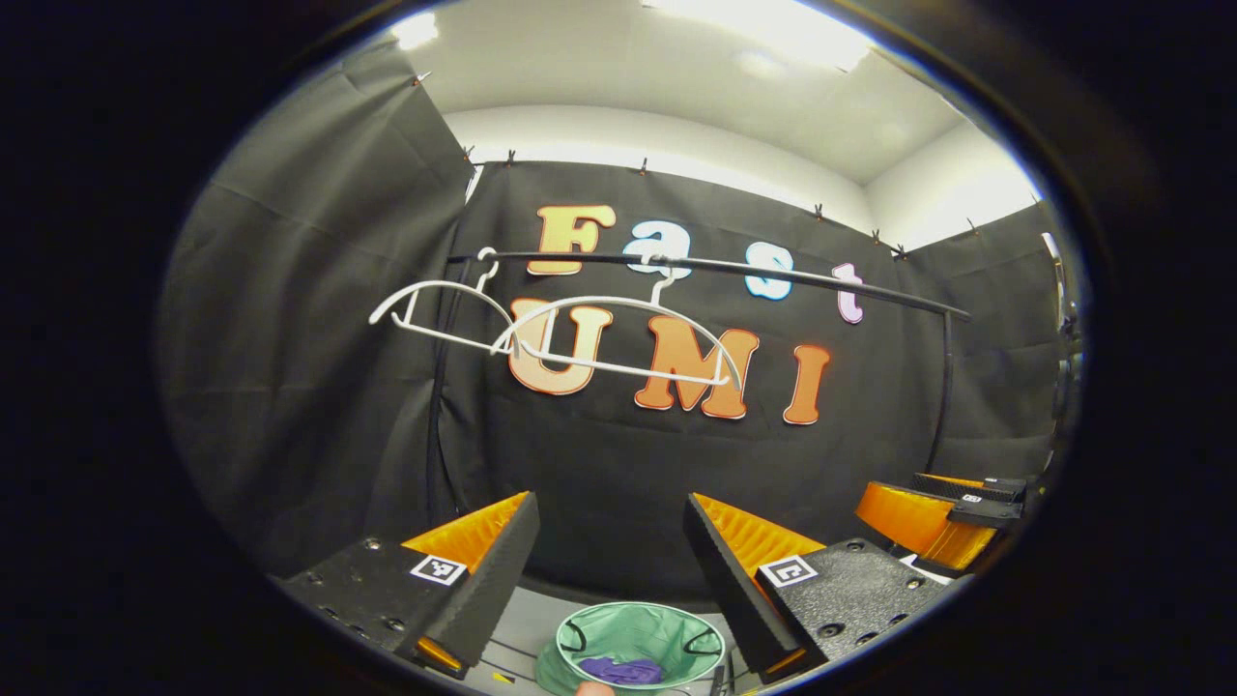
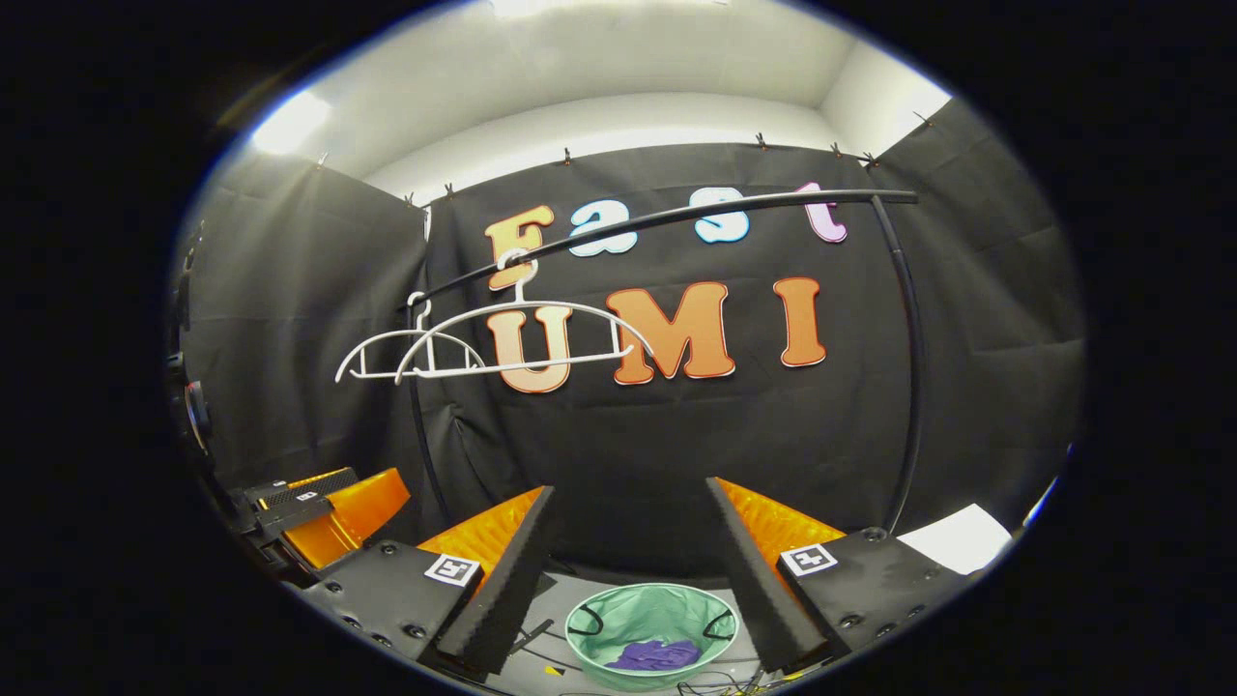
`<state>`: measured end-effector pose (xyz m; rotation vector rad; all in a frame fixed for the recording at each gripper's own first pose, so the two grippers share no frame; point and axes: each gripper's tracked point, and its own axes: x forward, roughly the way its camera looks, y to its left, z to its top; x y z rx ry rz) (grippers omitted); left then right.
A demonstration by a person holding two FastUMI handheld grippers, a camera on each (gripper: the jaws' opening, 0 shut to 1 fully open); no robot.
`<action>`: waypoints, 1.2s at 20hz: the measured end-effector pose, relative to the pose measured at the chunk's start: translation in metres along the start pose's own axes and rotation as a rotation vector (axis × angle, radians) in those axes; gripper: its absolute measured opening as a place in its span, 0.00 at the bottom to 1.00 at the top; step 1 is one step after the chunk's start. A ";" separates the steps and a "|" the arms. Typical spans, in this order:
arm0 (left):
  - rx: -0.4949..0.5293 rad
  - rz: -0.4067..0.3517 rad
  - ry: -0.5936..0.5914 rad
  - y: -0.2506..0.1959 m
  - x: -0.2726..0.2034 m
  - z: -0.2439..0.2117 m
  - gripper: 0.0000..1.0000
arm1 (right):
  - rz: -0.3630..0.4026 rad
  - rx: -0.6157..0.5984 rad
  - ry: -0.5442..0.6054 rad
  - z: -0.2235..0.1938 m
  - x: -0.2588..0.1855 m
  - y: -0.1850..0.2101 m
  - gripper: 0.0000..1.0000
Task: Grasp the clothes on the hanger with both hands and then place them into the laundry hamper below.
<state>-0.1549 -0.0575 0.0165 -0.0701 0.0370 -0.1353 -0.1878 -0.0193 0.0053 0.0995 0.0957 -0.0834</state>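
In the left gripper view my left tongs [image 1: 611, 561] stand at the bottom of the frame, released, with a wide gap and nothing between the fingers. In the right gripper view my right tongs [image 2: 630, 556] are spread the same way and hold nothing. Each pair also shows in the other view, low at its edge: the right tongs at lower right of the left gripper view, the left tongs at lower left of the right gripper view.

Below and just past the fingers, at bottom centre, sits the green hamper [image 2: 589, 628], its round mouth facing up. The purple clothes [image 2: 655, 654] lie crumpled in its bottom, long axis running left to right across the frame.

Farther back, mid-frame, a black rail [image 2: 676, 215] crosses the booth, rising to the right in the right gripper view. Two bare white hangers [image 2: 527, 333] hang from it at centre left, their bars roughly along the rail.
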 end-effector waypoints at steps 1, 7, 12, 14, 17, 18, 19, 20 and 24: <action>-0.001 -0.001 -0.001 0.003 -0.007 0.000 0.95 | 0.000 -0.003 -0.001 -0.002 -0.005 0.004 0.89; -0.001 0.001 0.002 0.016 -0.038 -0.002 0.95 | -0.013 -0.010 -0.017 -0.007 -0.037 0.014 0.89; -0.032 -0.032 0.002 0.014 -0.052 0.000 0.96 | -0.038 -0.006 -0.029 -0.007 -0.051 0.014 0.98; -0.025 -0.034 0.000 0.014 -0.054 0.001 0.95 | -0.045 -0.004 -0.033 -0.007 -0.055 0.014 0.98; -0.019 -0.039 -0.006 0.015 -0.056 0.002 0.95 | -0.053 -0.009 -0.040 -0.007 -0.056 0.014 0.98; -0.017 -0.041 -0.004 0.015 -0.058 0.001 0.92 | -0.056 -0.011 -0.037 -0.008 -0.057 0.013 1.00; -0.017 -0.043 0.004 0.015 -0.060 -0.001 0.95 | -0.056 -0.013 -0.033 -0.010 -0.057 0.014 1.00; -0.019 -0.046 0.010 0.016 -0.061 -0.003 0.95 | -0.055 -0.012 -0.032 -0.010 -0.058 0.014 1.00; -0.024 -0.043 0.013 0.018 -0.062 -0.004 0.95 | -0.062 -0.013 -0.031 -0.011 -0.058 0.013 0.98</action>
